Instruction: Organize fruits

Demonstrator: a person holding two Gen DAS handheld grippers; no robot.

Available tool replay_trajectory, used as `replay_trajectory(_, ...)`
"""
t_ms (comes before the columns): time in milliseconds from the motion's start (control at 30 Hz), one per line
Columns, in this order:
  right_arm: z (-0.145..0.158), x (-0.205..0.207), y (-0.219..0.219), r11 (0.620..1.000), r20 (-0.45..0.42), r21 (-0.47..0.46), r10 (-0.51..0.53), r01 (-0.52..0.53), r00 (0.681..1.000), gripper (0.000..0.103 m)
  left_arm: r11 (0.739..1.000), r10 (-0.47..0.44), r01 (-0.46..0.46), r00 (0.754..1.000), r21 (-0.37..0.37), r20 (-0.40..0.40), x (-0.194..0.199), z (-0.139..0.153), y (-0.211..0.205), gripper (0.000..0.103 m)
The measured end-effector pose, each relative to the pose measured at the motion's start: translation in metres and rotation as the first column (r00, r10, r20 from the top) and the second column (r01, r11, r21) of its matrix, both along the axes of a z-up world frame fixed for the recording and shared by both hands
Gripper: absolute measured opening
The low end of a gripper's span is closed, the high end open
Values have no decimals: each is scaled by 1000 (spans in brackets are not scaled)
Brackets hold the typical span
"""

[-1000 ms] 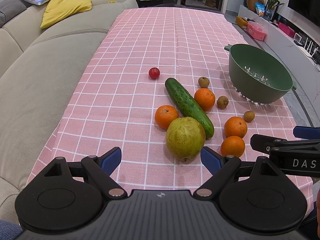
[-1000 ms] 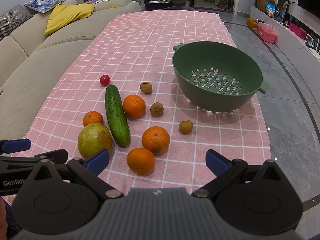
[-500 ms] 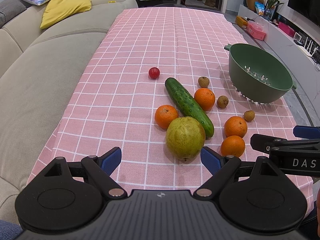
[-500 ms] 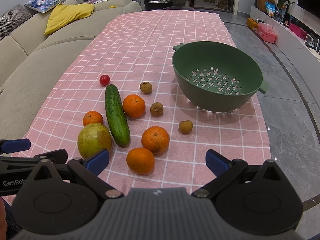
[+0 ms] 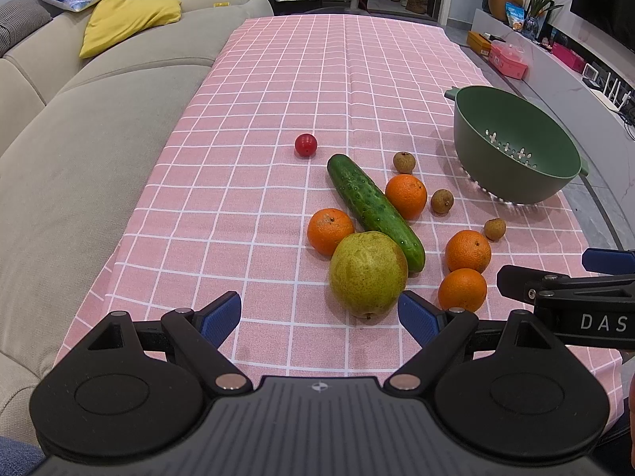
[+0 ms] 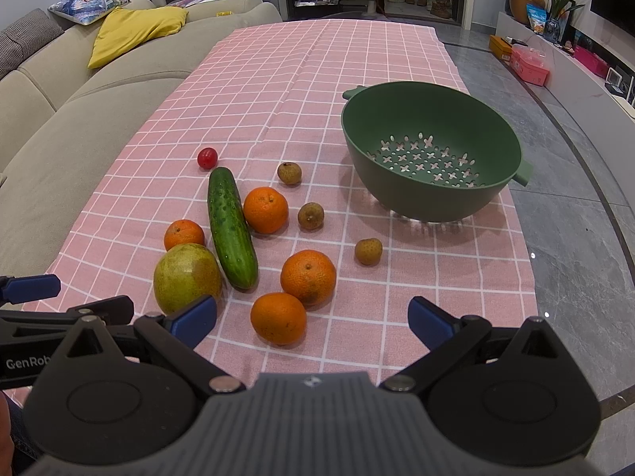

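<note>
The left gripper [image 5: 319,315] hovers low over the near end of the pink checked tablecloth [image 5: 278,91] with its blue-padded fingers spread wide and nothing between them; the right gripper [image 6: 313,319] does the same beside it, jaws wide apart and empty.

From the left wrist view, a green-yellow pear [image 5: 367,271] lies just beyond the fingertips at about 1 o'clock; a cucumber [image 5: 375,210] runs diagonally behind it, its near end touching or almost touching the pear; one orange [image 5: 330,231] sits at the pear's 11 o'clock, pressed against it, and another orange [image 5: 406,196] rests against the cucumber's far flank at 2 o'clock.

From the right wrist view, two more oranges lie straight ahead at 12 o'clock: the nearest orange [image 6: 278,318] just past the fingertips, and a second orange [image 6: 308,276] touching it behind; three small brown longans [image 6: 368,251] are scattered apart towards 1 o'clock, between the oranges and a green colander [image 6: 430,194], which stands upright and holds nothing at 1 to 2 o'clock; a cherry tomato [image 6: 207,157] lies alone at 11 o'clock, just off the cucumber's far tip.

A beige sofa [image 5: 79,150] borders the table at 9 o'clock, with a yellow cushion [image 5: 129,20] on it farther back.
</note>
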State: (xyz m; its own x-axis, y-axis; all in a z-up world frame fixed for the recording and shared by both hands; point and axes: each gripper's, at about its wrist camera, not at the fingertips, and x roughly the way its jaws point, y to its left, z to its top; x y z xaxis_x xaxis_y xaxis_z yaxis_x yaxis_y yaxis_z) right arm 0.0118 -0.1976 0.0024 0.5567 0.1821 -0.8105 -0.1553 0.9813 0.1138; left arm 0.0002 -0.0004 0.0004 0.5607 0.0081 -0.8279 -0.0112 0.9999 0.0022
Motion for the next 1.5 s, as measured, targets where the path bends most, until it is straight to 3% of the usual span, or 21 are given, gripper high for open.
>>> replay_trajectory(1033, -4, 1, 0, 1000, -8, -1, 2, -2, 1000, 99, 1000, -4, 4, 1000, 5, -4, -1, -2, 0, 103)
replay_trajectory(1267, -6, 4, 0, 1000, -22, -11, 1, -1, 1000, 99, 999, -39, 39, 999, 17, -30, -2, -12, -2, 103)
replay_trajectory(1500, -13, 22, -32, 990, -76, 60, -124, 129, 989, 98, 994, -111, 112, 993, 17, -42, -5, -21, -11, 103)
